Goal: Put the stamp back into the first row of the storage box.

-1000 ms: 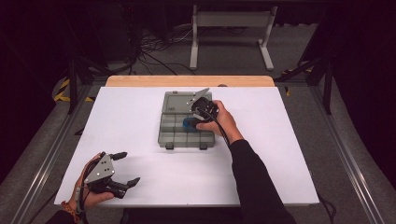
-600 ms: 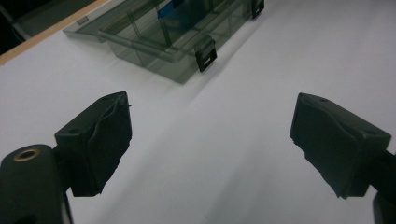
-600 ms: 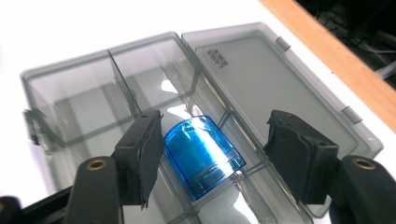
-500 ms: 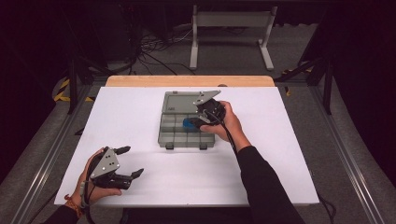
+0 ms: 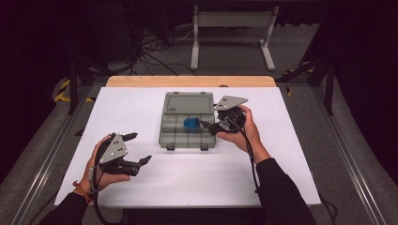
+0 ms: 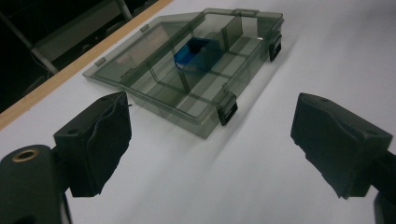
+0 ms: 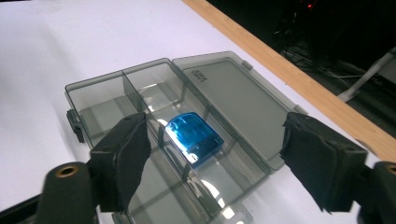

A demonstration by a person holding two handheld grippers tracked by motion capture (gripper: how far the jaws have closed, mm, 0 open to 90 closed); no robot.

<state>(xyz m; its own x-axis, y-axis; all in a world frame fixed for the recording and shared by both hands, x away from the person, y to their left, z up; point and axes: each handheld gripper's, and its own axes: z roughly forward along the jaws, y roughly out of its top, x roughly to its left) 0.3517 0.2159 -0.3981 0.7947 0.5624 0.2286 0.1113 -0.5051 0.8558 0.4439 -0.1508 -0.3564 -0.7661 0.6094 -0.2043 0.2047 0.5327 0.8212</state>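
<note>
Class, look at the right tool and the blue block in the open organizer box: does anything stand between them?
Nothing visible does. The right tool hangs open just above the blue block, which lies uncovered in a compartment of the organizer box; the lid is folded flat behind. Only a low divider runs beside the block.

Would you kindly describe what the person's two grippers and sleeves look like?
Each gripper, left gripper and right gripper, is black with two blocky black padded jaws, a grey three-cornered plate on top and a trailing black cable. The sleeves are black; an orange band circles the left wrist.
</note>
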